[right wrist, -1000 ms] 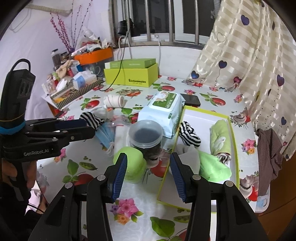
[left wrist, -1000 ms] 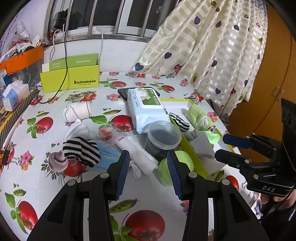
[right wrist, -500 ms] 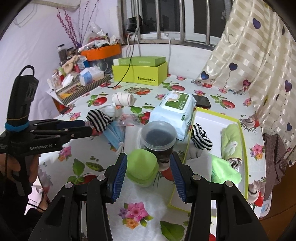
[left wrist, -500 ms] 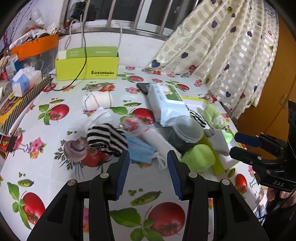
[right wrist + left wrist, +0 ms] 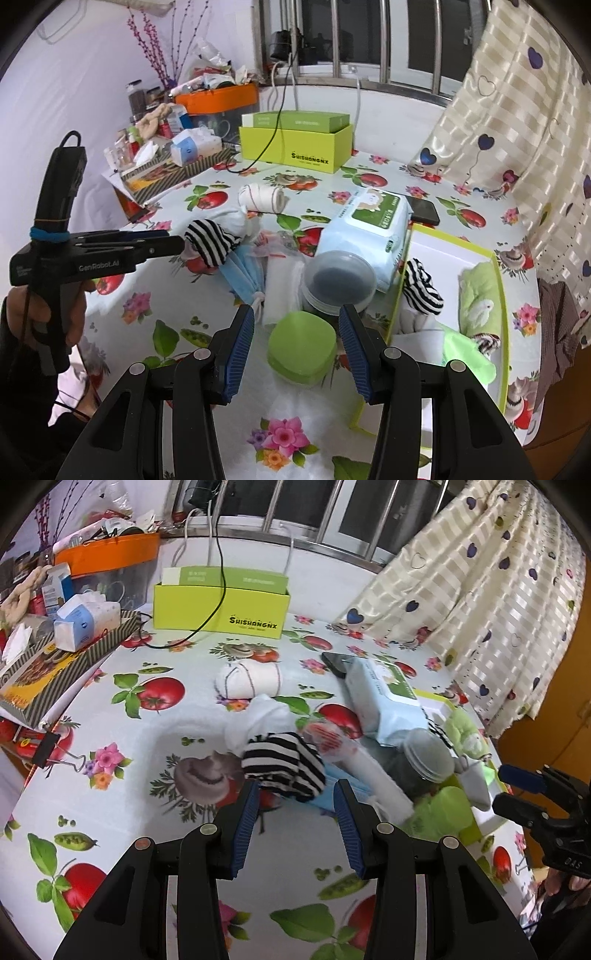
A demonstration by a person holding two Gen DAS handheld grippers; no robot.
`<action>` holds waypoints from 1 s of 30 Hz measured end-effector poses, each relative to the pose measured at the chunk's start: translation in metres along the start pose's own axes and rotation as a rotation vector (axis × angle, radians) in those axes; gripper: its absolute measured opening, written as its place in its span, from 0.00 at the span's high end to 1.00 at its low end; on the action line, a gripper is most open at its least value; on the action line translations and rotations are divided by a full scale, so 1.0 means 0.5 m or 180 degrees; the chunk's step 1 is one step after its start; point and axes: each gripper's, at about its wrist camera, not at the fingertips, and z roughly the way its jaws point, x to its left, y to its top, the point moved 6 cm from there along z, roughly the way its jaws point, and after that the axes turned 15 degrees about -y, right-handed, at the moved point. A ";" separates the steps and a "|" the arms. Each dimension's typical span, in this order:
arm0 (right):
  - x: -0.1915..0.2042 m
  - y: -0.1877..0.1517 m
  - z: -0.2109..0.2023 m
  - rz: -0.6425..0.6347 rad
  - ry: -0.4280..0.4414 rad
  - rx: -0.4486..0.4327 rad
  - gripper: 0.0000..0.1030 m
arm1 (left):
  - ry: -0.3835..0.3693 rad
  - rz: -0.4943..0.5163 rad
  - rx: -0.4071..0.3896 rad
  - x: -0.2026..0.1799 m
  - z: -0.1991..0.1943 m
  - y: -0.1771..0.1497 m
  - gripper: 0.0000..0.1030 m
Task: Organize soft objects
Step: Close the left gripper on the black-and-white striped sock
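My left gripper [image 5: 293, 812] is open and empty, just short of a black-and-white striped sock [image 5: 284, 766] lying on a blue face mask [image 5: 325, 799]; the sock also shows in the right wrist view [image 5: 210, 243]. A rolled white sock [image 5: 249, 679] and a loose white sock [image 5: 266, 716] lie behind it. My right gripper [image 5: 295, 345] is open and empty above a green lidded container [image 5: 303, 345]. The yellow-green tray [image 5: 496, 258] at right holds a striped sock [image 5: 421, 291], a green towel [image 5: 478, 291] and green cloth [image 5: 465, 354].
A dark lidded jar [image 5: 338, 280], a wet-wipes pack [image 5: 365, 232] and a phone [image 5: 424, 210] stand beside the tray. A yellow-green box [image 5: 221, 605] sits at the back, clutter and a striped box [image 5: 55, 661] at left, a curtain [image 5: 480, 590] at right.
My left gripper has swung left from the jar and green container to the striped sock. My right gripper has drawn back a little and stays open.
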 end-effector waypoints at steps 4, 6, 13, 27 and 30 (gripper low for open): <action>0.011 0.008 0.010 -0.0043 0.0017 0.0018 0.54 | 0.0028 -0.0006 -0.0004 0.014 0.013 0.013 0.54; 0.016 0.012 0.014 -0.0063 0.0031 0.0022 0.54 | 0.0006 -0.0015 0.0015 0.021 0.027 0.020 0.51; 0.033 0.021 0.033 -0.0117 0.0040 0.0061 0.54 | -0.0034 -0.0112 0.0102 0.046 0.065 0.022 0.51; 0.071 0.038 0.067 -0.0224 0.0112 0.0123 0.54 | -0.0220 -0.0336 0.0075 0.069 0.093 0.025 0.51; 0.078 0.046 0.074 -0.0242 0.0107 0.0132 0.54 | -0.0211 -0.0283 0.0027 0.067 0.084 0.021 0.76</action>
